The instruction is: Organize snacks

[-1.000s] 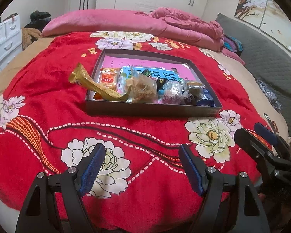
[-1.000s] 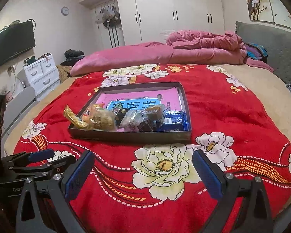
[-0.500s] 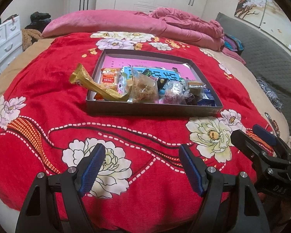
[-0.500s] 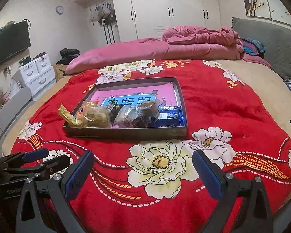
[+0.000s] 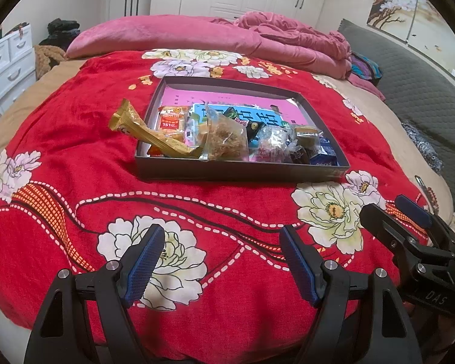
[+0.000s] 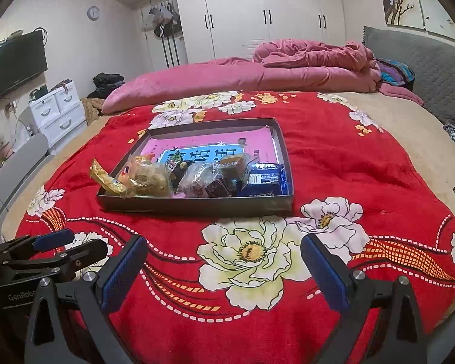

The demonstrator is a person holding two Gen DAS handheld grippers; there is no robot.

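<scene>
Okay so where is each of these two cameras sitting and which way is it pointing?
Left wrist view: rides the left gripper, angled down across the red floral blanket at the snack tray; its own open fingers show, and the right gripper at right.
Right wrist view: rides the right gripper, facing the same tray; open fingers show, and the left gripper at left.
Shared: tray, blanket, pink quilt, wardrobe.

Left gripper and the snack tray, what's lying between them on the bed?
Nothing but the red flowered blanket between the open left gripper and the tray, per the left wrist view.
</scene>
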